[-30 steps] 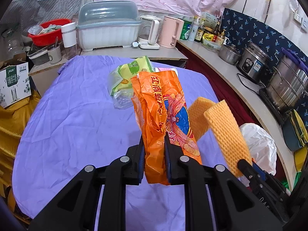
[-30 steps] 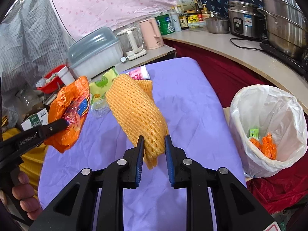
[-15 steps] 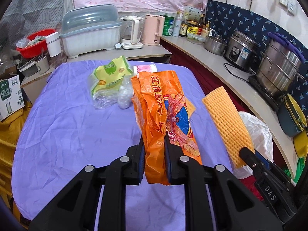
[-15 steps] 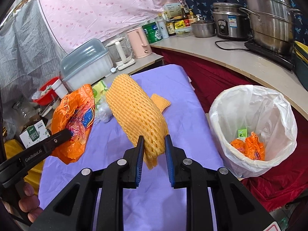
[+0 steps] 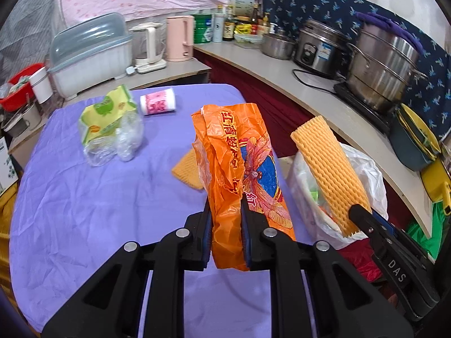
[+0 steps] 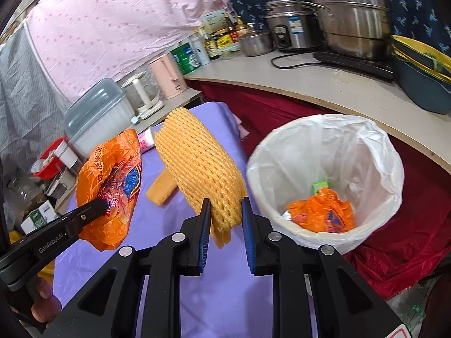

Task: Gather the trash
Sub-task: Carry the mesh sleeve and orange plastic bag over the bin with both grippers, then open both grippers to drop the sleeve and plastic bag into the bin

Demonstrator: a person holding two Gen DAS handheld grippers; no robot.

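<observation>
My left gripper [image 5: 224, 225]: fingers clamped on orange wrapper [image 5: 239, 169], held above purple desk [image 5: 84, 211]. My right gripper [image 6: 225, 222]: fingers pinching yellow foam net [image 6: 197, 166]. Bin [image 6: 366, 152] at right, beside desk, holds orange wrapper scrap [image 6: 321, 214].

An orange wrapper [image 5: 239, 169] printed with a blue-and-red dragonfly is showing beside yellow-orange ribbed foam netting [image 6: 200, 169], above a lilac-covered tabletop [image 5: 84, 211]; a white-lined bin [image 6: 375, 152] is standing beside the tabletop.
</observation>
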